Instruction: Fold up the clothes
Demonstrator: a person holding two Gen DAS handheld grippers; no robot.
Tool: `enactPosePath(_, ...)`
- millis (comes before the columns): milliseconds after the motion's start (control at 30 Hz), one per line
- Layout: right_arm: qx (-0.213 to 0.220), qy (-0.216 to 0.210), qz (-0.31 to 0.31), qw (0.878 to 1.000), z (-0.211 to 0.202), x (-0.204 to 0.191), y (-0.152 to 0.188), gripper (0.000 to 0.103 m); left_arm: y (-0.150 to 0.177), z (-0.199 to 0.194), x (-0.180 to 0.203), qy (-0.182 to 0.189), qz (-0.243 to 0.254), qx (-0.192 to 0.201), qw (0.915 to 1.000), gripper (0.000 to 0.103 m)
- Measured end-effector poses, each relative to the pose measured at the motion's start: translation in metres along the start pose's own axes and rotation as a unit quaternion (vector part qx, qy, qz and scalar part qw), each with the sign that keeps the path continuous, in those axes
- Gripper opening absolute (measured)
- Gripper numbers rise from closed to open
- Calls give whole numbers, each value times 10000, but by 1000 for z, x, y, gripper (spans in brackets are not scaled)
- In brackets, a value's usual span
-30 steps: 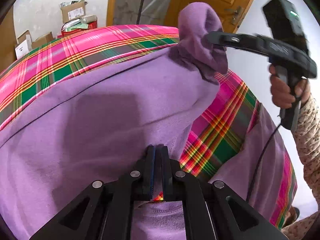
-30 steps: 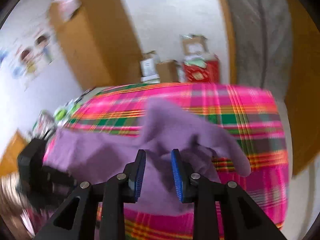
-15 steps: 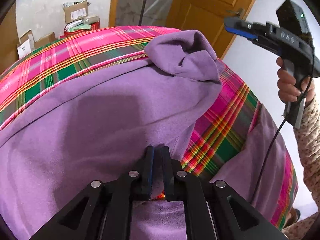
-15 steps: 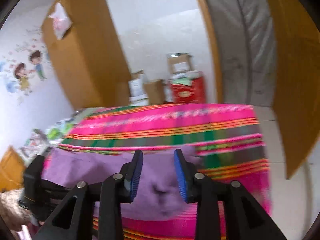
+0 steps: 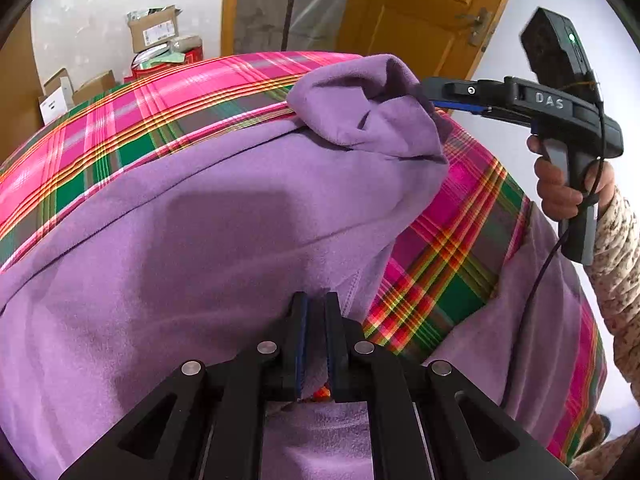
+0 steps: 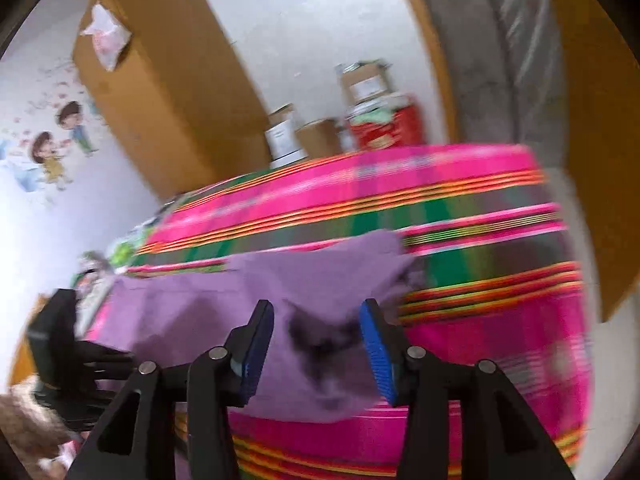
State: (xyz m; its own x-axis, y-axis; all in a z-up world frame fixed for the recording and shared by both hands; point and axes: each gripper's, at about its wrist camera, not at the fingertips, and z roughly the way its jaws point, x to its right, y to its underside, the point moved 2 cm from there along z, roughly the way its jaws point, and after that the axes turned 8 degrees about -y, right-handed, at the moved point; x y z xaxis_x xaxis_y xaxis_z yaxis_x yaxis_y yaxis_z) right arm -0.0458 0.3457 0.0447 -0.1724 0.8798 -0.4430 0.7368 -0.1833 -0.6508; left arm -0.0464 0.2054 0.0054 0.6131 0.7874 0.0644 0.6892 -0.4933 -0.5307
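Observation:
A purple fleece garment (image 5: 208, 232) lies spread on a pink and green plaid cloth (image 5: 120, 128). My left gripper (image 5: 316, 320) is shut on the garment's near edge. One corner of the garment sits bunched at the far right (image 5: 368, 112); the same bunch (image 6: 320, 280) shows in the right wrist view. My right gripper (image 6: 318, 344) is open, its blue pads either side of that bunch and nothing pinched between them. In the left wrist view the right gripper (image 5: 444, 98) reaches the bunch from the right, held by a hand (image 5: 560, 188).
Cardboard boxes (image 5: 154, 32) and a red bag stand on the floor beyond the table's far edge. A wooden door (image 5: 420, 12) is at the back right. A tall cardboard box (image 6: 160, 80) leans against the wall with cartoon stickers.
My right gripper let go of the lifted purple corner, drew back, then came down open onto the bunch again. The corner has dropped onto the garment. My left gripper has stayed put.

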Motion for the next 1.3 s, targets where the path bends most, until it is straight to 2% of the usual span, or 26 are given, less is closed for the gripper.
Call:
enactPosePath(100, -323, 200, -77, 9992, 16, -10, 5, 47, 1, -1, 0, 14, -2, 13, 10000, 8)
enactPosePath(200, -430, 500, -58, 9978, 22, -12, 8, 47, 2, -1, 0, 27, -3, 25, 10000, 8)
enactPosePath(267, -290, 522, 78, 9982, 22, -6, 2, 35, 2, -1, 0, 29, -8, 31, 10000, 8)
enactPosePath(333, -139, 489, 211, 9985, 20, -1, -3, 8, 3, -1, 0, 19, -17, 31, 10000, 8)
enactPosePath(400, 1, 506, 303, 9983, 15, 2, -5, 4, 3, -1, 1, 9, -26, 31, 10000, 8)
enactPosePath(500, 196, 590, 290, 9976, 7, 1, -9, 3, 2, -1, 4, -77, 63, 32, 9999, 8)
enactPosePath(633, 670, 836, 423, 9933, -22, 7, -17, 3, 2, -1, 8, -202, 194, 34, 9996, 8)
enactPosePath(900, 1500, 1733, 1216, 9657, -72, 57, -23, 3, 3, -2, 29, -692, 814, 103, 9942, 8)
enactPosePath(967, 1520, 1889, 1402, 9600, -76, 71, -20, 3, 2, -2, 33, -736, 909, 119, 9931, 8)
enactPosePath(1067, 1542, 2107, 1646, 9512, -77, 89, -16, 3, 1, -3, 38, -603, 1043, 139, 9926, 21)
enactPosePath(1133, 1587, 2256, 1807, 9441, -77, 100, -13, 3, 1, -5, 44, -501, 1181, 189, 9916, 21)
enactPosePath(1233, 1607, 2423, 2027, 9351, -75, 114, -8, 3, -3, 3, 47, -687, 1274, 117, 9894, 23)
enactPosePath(1300, 1594, 2464, 2049, 9338, -74, 118, -7, 3, -6, 7, 49, -674, 1298, 96, 9892, 24)
